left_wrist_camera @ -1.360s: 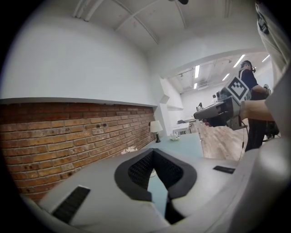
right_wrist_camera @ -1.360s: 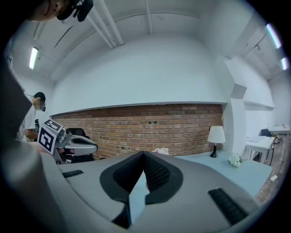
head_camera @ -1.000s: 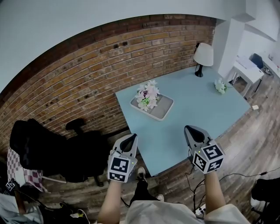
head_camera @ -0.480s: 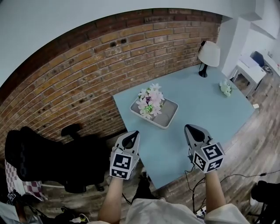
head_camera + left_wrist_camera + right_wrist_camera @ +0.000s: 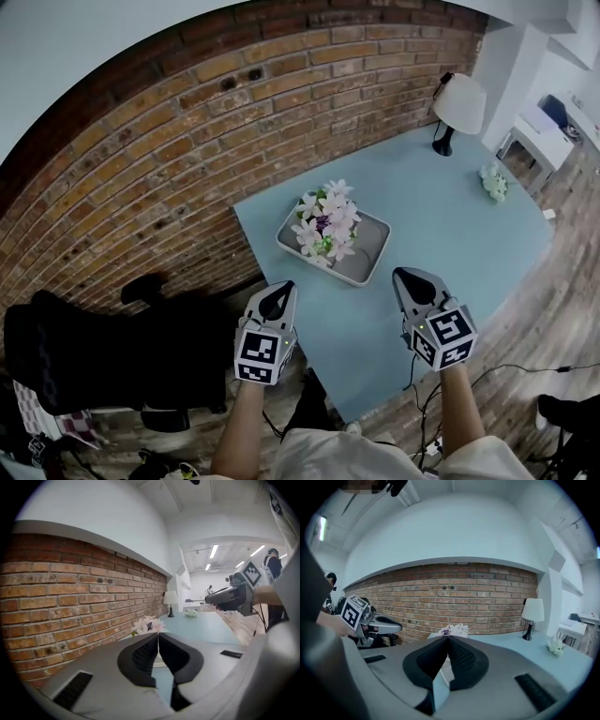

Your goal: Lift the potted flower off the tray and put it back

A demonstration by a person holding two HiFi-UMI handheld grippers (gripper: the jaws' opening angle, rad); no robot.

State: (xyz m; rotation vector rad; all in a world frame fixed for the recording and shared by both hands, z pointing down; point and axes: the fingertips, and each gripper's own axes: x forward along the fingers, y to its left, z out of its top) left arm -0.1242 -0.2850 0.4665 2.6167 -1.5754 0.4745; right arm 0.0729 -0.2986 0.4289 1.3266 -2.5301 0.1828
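Observation:
A potted flower [image 5: 326,222] with white and pink blooms stands in a pale grey tray [image 5: 371,255] near the left corner of the light blue table [image 5: 441,216]. My left gripper [image 5: 279,293] hovers over the table's near edge, short of the tray, shut and empty. My right gripper [image 5: 412,279] is held over the table to the right of the tray, also shut with nothing in it. In the left gripper view the flower [image 5: 147,625] peeks just above the closed jaws, and the right gripper [image 5: 224,595] shows at the right. The right gripper view has the flower [image 5: 452,630] beyond its tips.
A brick wall [image 5: 187,141] runs behind the table. A white table lamp [image 5: 459,103] stands at the far corner, and a small white flower bunch [image 5: 493,180] lies at the right side. Black office chairs [image 5: 84,347] sit on the floor at the left. Cables trail at the lower right.
Both grippers have moved forward toward the table, and the tray with the flower now appears closer and larger. Both jaws stay shut.

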